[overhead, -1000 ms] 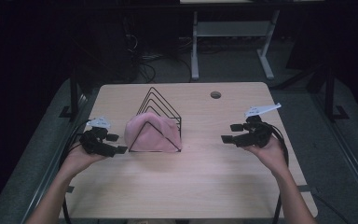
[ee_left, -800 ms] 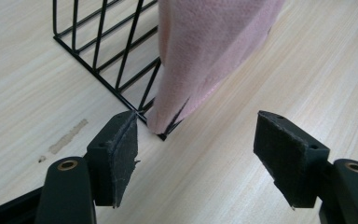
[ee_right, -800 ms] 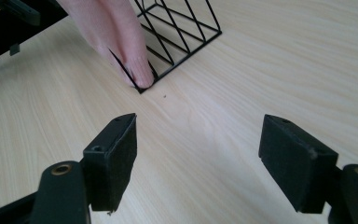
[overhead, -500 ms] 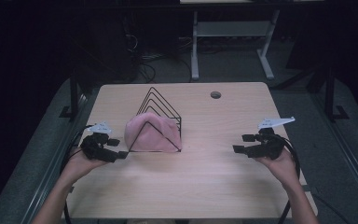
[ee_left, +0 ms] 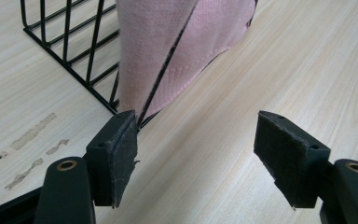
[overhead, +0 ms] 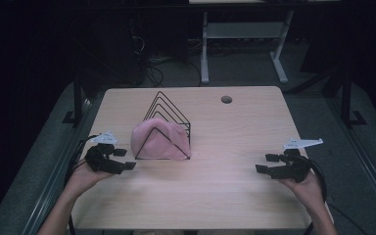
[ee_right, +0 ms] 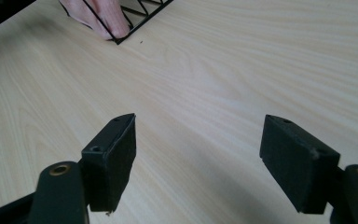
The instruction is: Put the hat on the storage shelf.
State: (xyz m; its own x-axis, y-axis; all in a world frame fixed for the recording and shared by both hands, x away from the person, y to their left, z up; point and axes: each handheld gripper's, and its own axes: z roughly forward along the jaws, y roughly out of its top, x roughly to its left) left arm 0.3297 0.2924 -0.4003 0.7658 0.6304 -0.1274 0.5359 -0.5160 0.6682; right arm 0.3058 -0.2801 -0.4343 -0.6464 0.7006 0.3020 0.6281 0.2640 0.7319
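Note:
A pink cloth (overhead: 159, 141) hangs draped over the front wires of a black triangular wire rack (overhead: 168, 113) on the wooden table (overhead: 215, 196). My left gripper (overhead: 125, 159) rests just left of the rack's front corner, open, nothing between its pads. In the left gripper view the cloth (ee_left: 177, 51) and rack wires (ee_left: 70, 51) are close ahead, the left pad (ee_left: 116, 154) near the rack's corner. My right gripper (overhead: 265, 163) is open at the table's right side, well away from the rack. In the right gripper view the cloth (ee_right: 102, 16) shows far off at top left.
A round cable hole (overhead: 226, 99) sits in the table's far right part. Behind the table stands a white desk frame (overhead: 240, 44) on a dark floor with cables. Bare wood lies between the rack and my right gripper.
My right gripper has drawn back toward the near right edge of the table and sunk lower. The left gripper has shifted only slightly toward the near edge; the cloth and rack stay put.

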